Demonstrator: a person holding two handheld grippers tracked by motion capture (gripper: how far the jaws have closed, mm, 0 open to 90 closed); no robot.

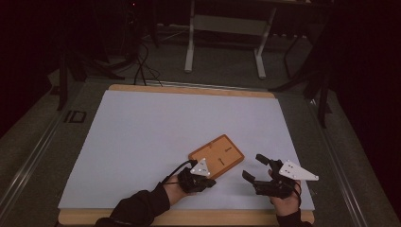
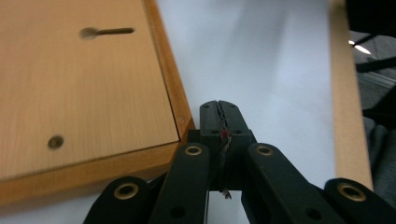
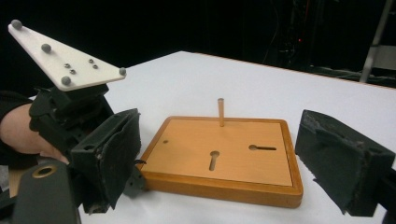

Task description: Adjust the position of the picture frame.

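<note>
A flat wooden board point(image 1: 216, 156) with a raised rim lies on the white sheet near the front. It bears one upright peg point(image 3: 220, 112), two keyhole slots point(image 3: 214, 159) and a small hole point(image 2: 55, 142). My left gripper point(image 1: 210, 182) is shut, its tips point(image 2: 219, 109) resting by the board's point(image 2: 84, 93) near corner. A thin frayed strand shows in the seam between its jaws; I cannot tell what it is. To the right of the board my right gripper point(image 1: 256, 168) is open. Its two pads frame the board point(image 3: 224, 186) with nothing held between them point(image 3: 222, 140).
The white sheet point(image 1: 151, 137) covers a wooden table whose edge point(image 1: 189, 90) shows at the back. A wooden strip point(image 2: 348, 116) borders the sheet. Beyond the table stand a white frame point(image 1: 227, 28) and floor cables point(image 1: 142, 61). Both forearms come in from the bottom.
</note>
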